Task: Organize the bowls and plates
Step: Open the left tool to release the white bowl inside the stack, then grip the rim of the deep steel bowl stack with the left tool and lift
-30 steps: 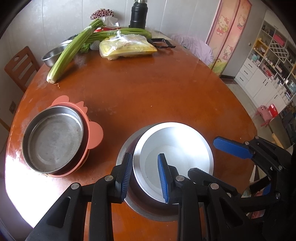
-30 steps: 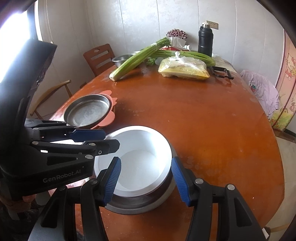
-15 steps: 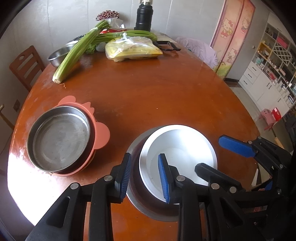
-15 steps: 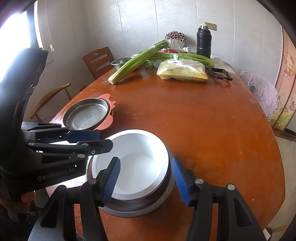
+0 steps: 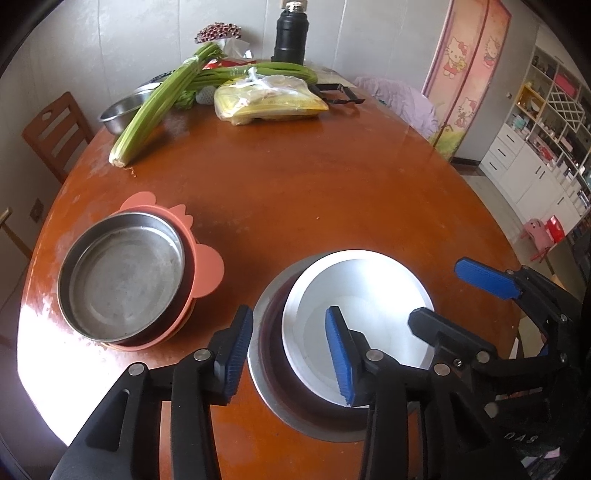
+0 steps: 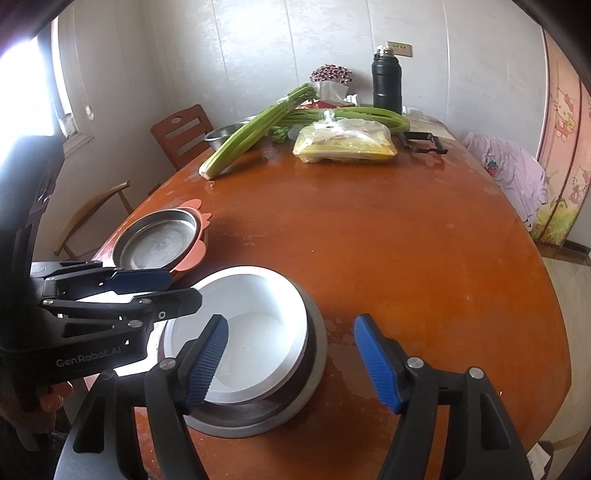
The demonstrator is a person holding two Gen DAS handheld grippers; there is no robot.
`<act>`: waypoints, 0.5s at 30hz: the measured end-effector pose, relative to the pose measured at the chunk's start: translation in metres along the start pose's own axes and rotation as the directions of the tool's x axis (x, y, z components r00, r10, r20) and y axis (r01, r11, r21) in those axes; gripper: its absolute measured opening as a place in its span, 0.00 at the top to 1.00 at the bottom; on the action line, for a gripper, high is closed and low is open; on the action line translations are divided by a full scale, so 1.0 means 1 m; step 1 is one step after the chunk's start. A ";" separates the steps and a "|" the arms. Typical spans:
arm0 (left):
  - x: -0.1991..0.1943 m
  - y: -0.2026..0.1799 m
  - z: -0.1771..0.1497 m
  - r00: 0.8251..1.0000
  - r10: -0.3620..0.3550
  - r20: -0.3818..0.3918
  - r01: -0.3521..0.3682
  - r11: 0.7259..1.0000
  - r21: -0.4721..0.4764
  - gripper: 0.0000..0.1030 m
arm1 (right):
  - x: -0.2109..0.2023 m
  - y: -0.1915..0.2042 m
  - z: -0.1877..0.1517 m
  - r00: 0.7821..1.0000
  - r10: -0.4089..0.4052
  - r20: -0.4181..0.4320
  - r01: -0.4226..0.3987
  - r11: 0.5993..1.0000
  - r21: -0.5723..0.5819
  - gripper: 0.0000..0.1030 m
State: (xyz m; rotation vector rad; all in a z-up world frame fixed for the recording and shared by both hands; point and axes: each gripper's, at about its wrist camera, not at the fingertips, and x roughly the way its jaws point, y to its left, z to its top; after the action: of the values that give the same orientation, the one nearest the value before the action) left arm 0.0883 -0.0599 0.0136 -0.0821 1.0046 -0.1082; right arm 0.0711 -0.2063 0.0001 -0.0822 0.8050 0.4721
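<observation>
Left tool (image 5: 290, 352) higher (outlet (image 6: 399, 47) right-view only)

white bowl (image 5: 364, 291), orange-pink plate (image 5: 207, 266), reddish-brown table (image 5: 314, 177), black flask (image 5: 290, 33).

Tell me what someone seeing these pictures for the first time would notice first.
Probably the white bowl nested in a wider steel bowl at the table's near edge, with the left gripper and right gripper both open around it. To its left, a steel plate sits on a coral plate. At the far end, long celery stalks lie beside a black flask.
</observation>
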 end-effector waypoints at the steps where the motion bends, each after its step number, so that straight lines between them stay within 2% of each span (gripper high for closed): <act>1: 0.000 0.001 0.000 1.000 0.000 0.001 0.000 1.000 -0.004 0.58 | 0.000 -0.002 0.000 1.000 -0.002 0.000 0.002 1.000 0.005 0.30; 8: 0.001 0.012 -0.005 1.000 -0.018 -0.004 0.017 0.999 -0.039 0.49 | 0.004 -0.006 -0.003 1.000 -0.016 -0.015 0.017 1.000 0.018 0.26; 15: 0.007 0.016 -0.013 0.999 -0.029 -0.020 0.027 0.997 -0.067 0.45 | 0.017 -0.007 -0.008 0.998 0.007 -0.061 -0.005 0.999 0.033 0.26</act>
State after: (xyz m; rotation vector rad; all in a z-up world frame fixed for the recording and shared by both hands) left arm 0.0821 -0.0448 -0.0010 -0.1560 1.0287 -0.1014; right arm 0.0787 -0.2078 -0.0177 -0.0638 0.8734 0.4635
